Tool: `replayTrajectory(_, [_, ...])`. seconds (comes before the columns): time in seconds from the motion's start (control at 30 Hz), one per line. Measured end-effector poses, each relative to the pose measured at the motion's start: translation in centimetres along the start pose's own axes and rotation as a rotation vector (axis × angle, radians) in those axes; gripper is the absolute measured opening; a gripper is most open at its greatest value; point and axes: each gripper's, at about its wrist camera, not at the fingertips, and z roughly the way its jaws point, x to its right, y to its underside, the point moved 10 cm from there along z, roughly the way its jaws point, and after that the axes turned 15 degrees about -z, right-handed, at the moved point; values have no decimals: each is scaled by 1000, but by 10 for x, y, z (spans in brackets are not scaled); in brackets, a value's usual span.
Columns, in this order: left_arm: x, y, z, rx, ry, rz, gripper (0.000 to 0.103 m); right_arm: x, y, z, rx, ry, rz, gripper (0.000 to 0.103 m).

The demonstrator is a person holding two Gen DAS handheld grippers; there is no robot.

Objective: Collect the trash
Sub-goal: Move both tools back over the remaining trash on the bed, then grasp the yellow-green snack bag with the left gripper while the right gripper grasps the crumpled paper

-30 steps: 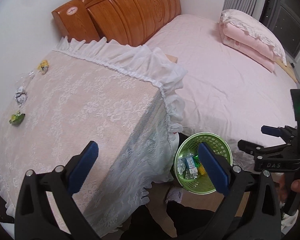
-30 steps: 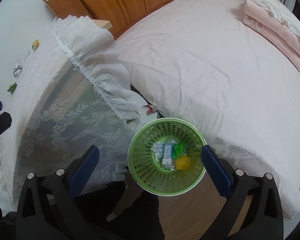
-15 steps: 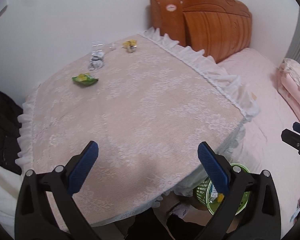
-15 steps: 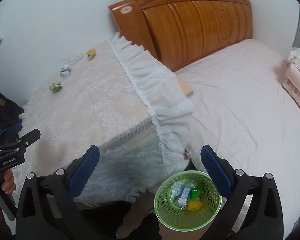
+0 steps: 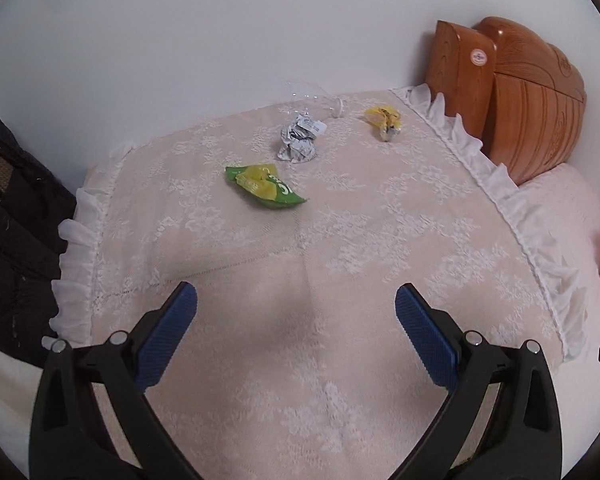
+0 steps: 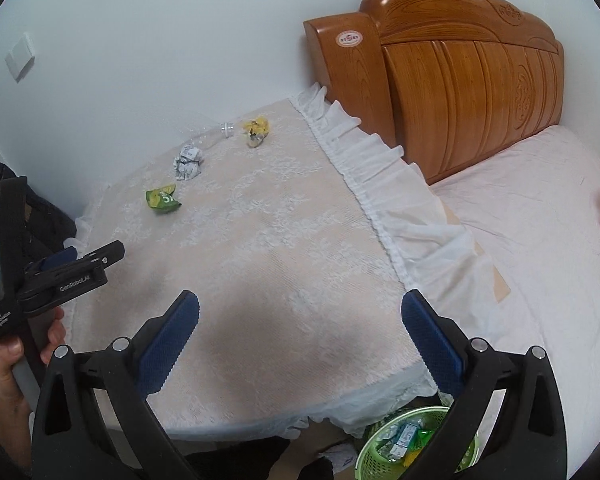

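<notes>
Four bits of rubbish sit on the lace-covered table [image 5: 340, 240], all toward the upper middle of the left wrist frame, near the white wall. Nearest the camera is a green and yellow wrapper [image 5: 266, 186], flattened and creased, with white lettering on its green end. Just beyond it lies a crumpled silver-and-white wrapper [image 5: 300, 139], balled up, showing a small printed label. To its right, apart from it, is a scrunched yellow wrapper [image 5: 384, 122] with a greyish end. Behind the silver ball a clear plastic bottle [image 5: 312, 100] lies on its side against the wall, hard to make out.

The left gripper [image 5: 296, 312] hangs over the near part of the cloth, blue pads spread wide, nothing between them. The right gripper [image 6: 300, 316] is likewise spread and empty, lower centre of its own frame. At the bottom right there, a green basket [image 6: 374, 454] stands on the floor beside the bed [image 6: 540, 220], with cartons and wrappers inside.
</notes>
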Motion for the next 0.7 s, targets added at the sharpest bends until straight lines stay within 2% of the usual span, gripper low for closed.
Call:
replayTrajectory(0.2, [-5,-41,74,-78,2,-66,95,-21,-49,48,-20,3,0,101])
replayTrajectory(0.37, [-19,-64,133,-143,-58,-169,95,-42,-81,92,-58,-5,-25,101])
replayTrajectory(0.5, [-25,-74,160,-182,-65,-263,87,-55,-89,117,-86,-15,-32,101])
replayTrajectory(0.6, [-26,-72,172,-207,-107,-262,79,-60,-91,128,-101,-30,-22,101])
replayTrajectory(0.7, [-22,-68,177,-226,-80,-287,68,-63,-93,136,-104,-38,-20,101])
